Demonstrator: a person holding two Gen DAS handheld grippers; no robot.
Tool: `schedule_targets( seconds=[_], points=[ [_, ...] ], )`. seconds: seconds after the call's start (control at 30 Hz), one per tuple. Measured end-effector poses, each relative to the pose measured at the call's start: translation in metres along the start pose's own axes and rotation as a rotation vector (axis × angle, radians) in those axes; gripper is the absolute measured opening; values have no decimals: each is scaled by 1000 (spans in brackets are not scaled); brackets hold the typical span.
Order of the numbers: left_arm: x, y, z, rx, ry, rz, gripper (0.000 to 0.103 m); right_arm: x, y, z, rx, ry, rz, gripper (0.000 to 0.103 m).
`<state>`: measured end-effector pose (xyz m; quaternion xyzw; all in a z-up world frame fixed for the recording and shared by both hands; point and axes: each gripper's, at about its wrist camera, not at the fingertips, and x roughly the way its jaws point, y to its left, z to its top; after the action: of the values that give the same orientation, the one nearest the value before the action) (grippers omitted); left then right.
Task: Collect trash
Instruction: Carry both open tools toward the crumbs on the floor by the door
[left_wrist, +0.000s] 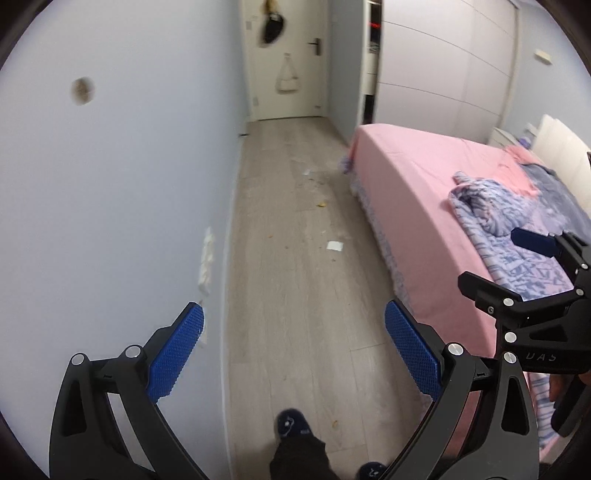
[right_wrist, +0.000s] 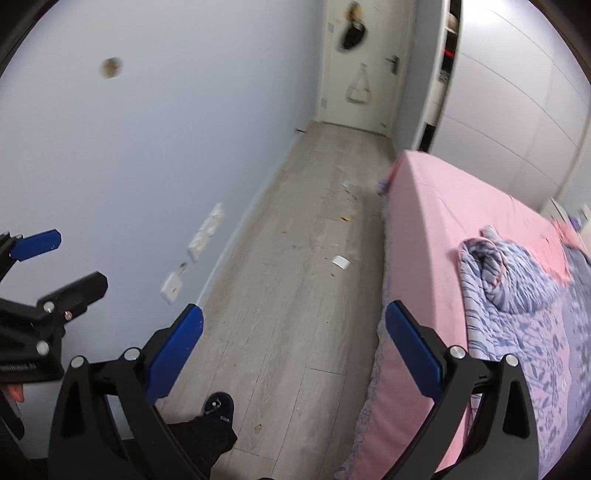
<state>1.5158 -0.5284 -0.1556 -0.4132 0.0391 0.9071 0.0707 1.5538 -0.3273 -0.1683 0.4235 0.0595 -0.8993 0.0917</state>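
Blue ribbed pads of the left gripper fill the bottom of the left wrist view, spread wide with nothing between them. Below them a dark slipper and a black trouser leg stand on the pale wood floor. A white paper scrap lies on the floor just beside the bed, on its wall side. Farther along, toward the door, a smaller white scrap and a yellowish crumb lie among fine litter. A crumpled blue-patterned blanket sits on the pink sheet. At the right edge the right gripper hangs over the bed, its fingers apart.

In the right wrist view the right gripper is likewise open and empty, one finger over the floor, the other over the bed's edge. The white paper scrap lies near the bed's side, with the smaller scrap and a yellowish crumb beyond it toward the door. The left gripper shows at the left edge, before the wall with its sockets, its fingers parted.
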Motion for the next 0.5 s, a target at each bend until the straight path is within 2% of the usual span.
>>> schedule_targets(
  seconds=[0.1,0.17,0.3,0.4,0.5],
  points=[
    [30,19,45,29,-18,-66,97,16,-6,38,65,-2,-12,96],
    [56,27,71,50,1,-64,97,31,-9,59,86,0,-66,96],
    [102,48,120,30,21,-101,97,61,-19,92,133,15,-102,96],
    [141,55,154,37,41,-91,97,90,-28,114,129,32,-118,96],
    [183,60,189,33,54,-84,97,135,-46,144,112,45,-121,96]
  ],
)
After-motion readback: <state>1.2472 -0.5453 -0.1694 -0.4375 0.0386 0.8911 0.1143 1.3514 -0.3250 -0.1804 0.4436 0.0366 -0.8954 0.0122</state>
